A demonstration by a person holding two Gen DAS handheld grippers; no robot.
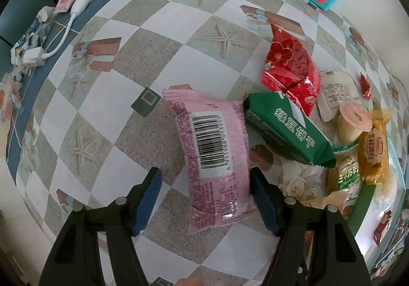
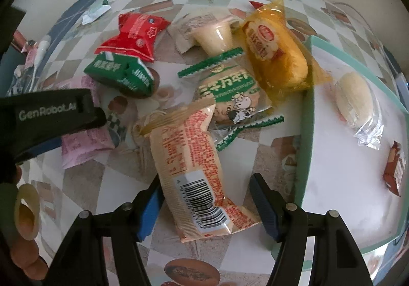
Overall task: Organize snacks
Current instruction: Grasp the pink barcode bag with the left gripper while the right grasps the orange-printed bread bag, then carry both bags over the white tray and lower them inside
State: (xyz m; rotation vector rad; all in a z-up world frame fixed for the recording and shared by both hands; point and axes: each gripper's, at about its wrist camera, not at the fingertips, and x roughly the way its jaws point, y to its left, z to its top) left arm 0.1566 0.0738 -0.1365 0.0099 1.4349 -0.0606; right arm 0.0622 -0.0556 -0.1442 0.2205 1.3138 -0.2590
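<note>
Snacks: I have the pink packet (image 1: 214, 158) straddled by my left gripper (image 1: 205, 199), jaws part-open with a gap on one side, so pickup is underway and closing comes next.

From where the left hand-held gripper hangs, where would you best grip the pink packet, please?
Across its narrow middle, near the barcode, coming straight down. The pink packet lies flat and long between the left hand-held gripper fingers, so its long edges already face the pads.

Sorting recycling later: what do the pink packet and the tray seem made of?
Pink packet: thin plastic film, likely, with a crimped end, wrinkles and glossy highlights. Tray: seemingly rigid plastic or coated board, with a matte teal rim and smooth white floor.
</note>
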